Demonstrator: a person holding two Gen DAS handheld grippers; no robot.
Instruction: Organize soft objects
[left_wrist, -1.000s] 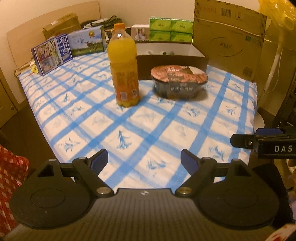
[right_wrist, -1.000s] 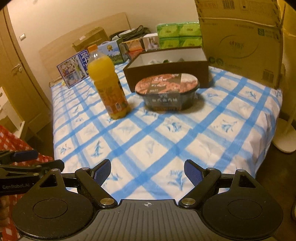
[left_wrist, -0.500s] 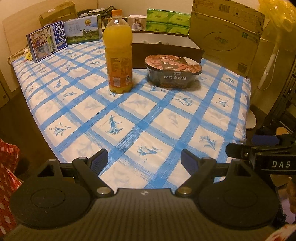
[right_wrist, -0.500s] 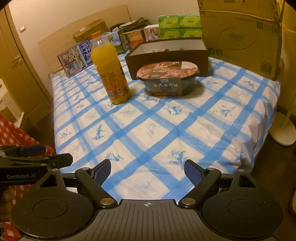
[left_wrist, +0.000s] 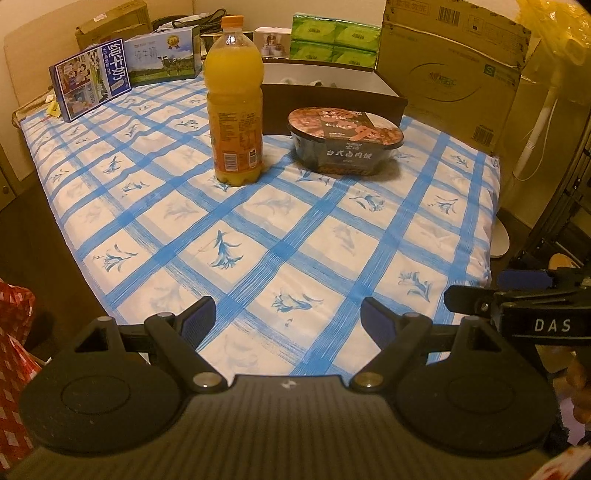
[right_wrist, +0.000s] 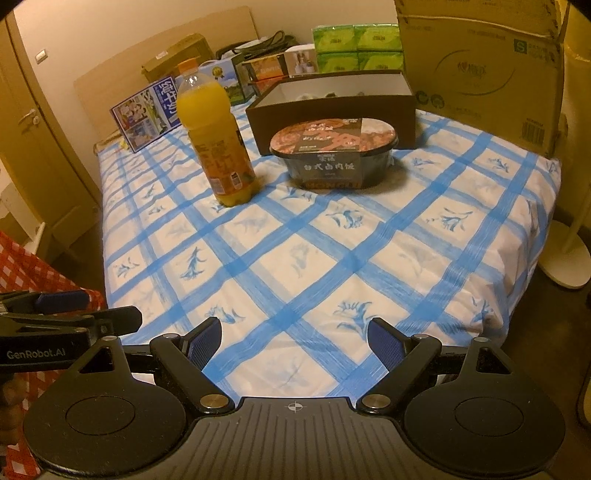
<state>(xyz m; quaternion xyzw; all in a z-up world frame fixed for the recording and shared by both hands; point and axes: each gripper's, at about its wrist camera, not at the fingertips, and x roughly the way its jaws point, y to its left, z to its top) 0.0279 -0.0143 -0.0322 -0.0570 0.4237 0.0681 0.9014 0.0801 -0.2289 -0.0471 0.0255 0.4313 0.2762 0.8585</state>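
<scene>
An orange juice bottle (left_wrist: 234, 107) stands upright on the blue-checked bed cover (left_wrist: 280, 236); it also shows in the right wrist view (right_wrist: 218, 144). To its right sits a sealed instant rice bowl (left_wrist: 345, 138), also in the right wrist view (right_wrist: 334, 151). Behind them is an open dark brown box (right_wrist: 332, 99), also in the left wrist view (left_wrist: 332, 92). My left gripper (left_wrist: 288, 319) is open and empty over the near edge of the bed. My right gripper (right_wrist: 293, 338) is open and empty beside it, on its right.
Milk cartons (left_wrist: 92, 83), green tissue packs (left_wrist: 334, 42) and a large cardboard box (left_wrist: 454, 70) line the far side. A white fan base (right_wrist: 565, 266) stands on the floor at right. Red checked cloth (right_wrist: 22, 258) lies at left.
Both grippers have drawn back and risen a little from the bed, so more of the cover shows. Both stay open. Nothing on the bed has moved.
</scene>
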